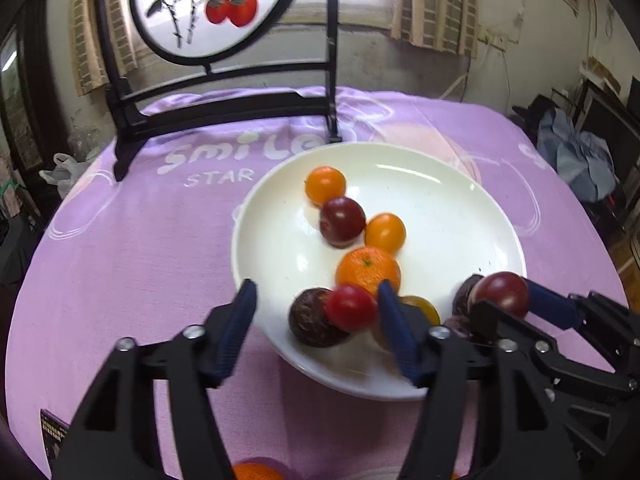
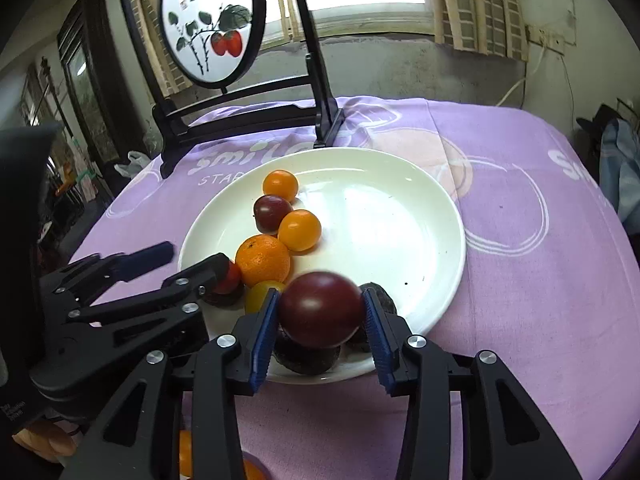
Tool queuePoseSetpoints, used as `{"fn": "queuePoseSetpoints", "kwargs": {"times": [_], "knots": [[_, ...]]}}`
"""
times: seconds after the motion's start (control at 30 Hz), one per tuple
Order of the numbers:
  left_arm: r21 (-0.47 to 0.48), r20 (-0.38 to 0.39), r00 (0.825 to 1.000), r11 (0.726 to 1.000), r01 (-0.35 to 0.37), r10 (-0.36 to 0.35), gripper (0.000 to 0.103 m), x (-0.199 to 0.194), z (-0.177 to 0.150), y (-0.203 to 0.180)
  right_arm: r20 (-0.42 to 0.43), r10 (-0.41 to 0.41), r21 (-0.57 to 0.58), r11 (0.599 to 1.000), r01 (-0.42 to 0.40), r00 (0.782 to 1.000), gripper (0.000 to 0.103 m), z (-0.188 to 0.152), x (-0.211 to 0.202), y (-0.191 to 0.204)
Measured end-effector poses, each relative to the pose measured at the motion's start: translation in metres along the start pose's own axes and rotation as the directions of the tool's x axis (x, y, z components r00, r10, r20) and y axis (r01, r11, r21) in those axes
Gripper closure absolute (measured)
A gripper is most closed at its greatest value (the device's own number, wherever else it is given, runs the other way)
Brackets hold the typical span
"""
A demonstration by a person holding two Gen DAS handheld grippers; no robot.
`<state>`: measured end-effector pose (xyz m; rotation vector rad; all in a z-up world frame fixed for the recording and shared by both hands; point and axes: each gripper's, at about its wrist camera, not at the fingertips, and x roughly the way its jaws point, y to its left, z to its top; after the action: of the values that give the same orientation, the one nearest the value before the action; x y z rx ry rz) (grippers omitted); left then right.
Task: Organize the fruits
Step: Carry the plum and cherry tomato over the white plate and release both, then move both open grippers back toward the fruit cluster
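In the left wrist view, the left gripper (image 1: pixel 314 300) stands well open at the lower centre of the frame. A small red fruit (image 1: pixel 351 307) lies between its blue pads, close to the right-hand pad and seemingly free of the left one; whether it touches is unclear. That fruit rests against a dark wrinkled fruit (image 1: pixel 310 318) at the near rim of the white plate (image 1: pixel 460 208).

The right wrist view gives the right gripper (image 2: pixel 321 314) at lower centre, its blue pads pressed on both sides of a dark red plum (image 2: pixel 321 315), held above two dark wrinkled fruits at the plate's near edge. From the left camera the same gripper and plum appear at the right edge of the frame, over the rim.

Up the plate toward the upper left runs a line of fruit: a mandarin (image 1: pixel 368 271), an orange tomato (image 1: pixel 385 233), a dark red plum-like fruit (image 1: pixel 342 222) and another orange tomato (image 1: pixel 325 185). A yellow fruit (image 2: pixel 262 296), mostly hidden behind the left gripper's pad in its own view, shows plainly in the right view.

The plate sits on a purple cloth (image 1: pixel 140 240). Behind it, upper left, stands a round painted screen (image 2: pixel 208 28) in a black frame.
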<state>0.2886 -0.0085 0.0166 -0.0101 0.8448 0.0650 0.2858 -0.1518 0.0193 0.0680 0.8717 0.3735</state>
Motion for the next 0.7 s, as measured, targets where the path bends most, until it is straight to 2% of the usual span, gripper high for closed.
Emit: {"fn": "queuePoseSetpoints", "kwargs": {"times": [0.03,0.1,0.23,0.33,0.43,0.57,0.7], "knots": [[0.0,0.02,1.0,1.0,-0.009,0.009,0.035,-0.004,-0.001,0.001,0.004,0.004,0.005,1.0,-0.004,1.0,0.059,-0.002,-0.002,-0.001],[-0.001,0.031,0.999,1.0,0.017,-0.017,0.034,-0.011,-0.004,0.004,0.012,0.009,0.01,1.0,-0.009,1.0,0.058,-0.006,-0.007,-0.003],[-0.045,-0.03,0.998,0.997,0.055,-0.056,0.029,-0.016,-0.014,0.013,0.034,0.029,0.031,0.999,-0.03,0.999,0.057,-0.014,-0.023,-0.007],[-0.073,-0.038,0.998,0.996,0.053,-0.056,0.025,-0.023,-0.023,0.02,0.053,0.004,0.021,1.0,-0.006,0.999,0.056,-0.017,-0.031,-0.008],[-0.093,-0.04,0.996,0.993,0.07,-0.074,0.024,-0.033,-0.035,0.027,0.038,0.023,0.035,0.999,-0.024,0.999,0.056,-0.023,-0.036,-0.01],[-0.05,-0.016,0.997,0.996,0.073,-0.074,0.023,-0.051,-0.052,0.029,0.036,0.023,-0.001,1.0,-0.023,0.999,0.056,-0.037,-0.051,-0.006],[-0.004,-0.019,0.995,0.995,0.099,-0.1,0.021,-0.068,-0.069,0.027,0.027,0.035,-0.015,0.999,-0.035,0.999,0.051,-0.058,-0.067,-0.003]]}}
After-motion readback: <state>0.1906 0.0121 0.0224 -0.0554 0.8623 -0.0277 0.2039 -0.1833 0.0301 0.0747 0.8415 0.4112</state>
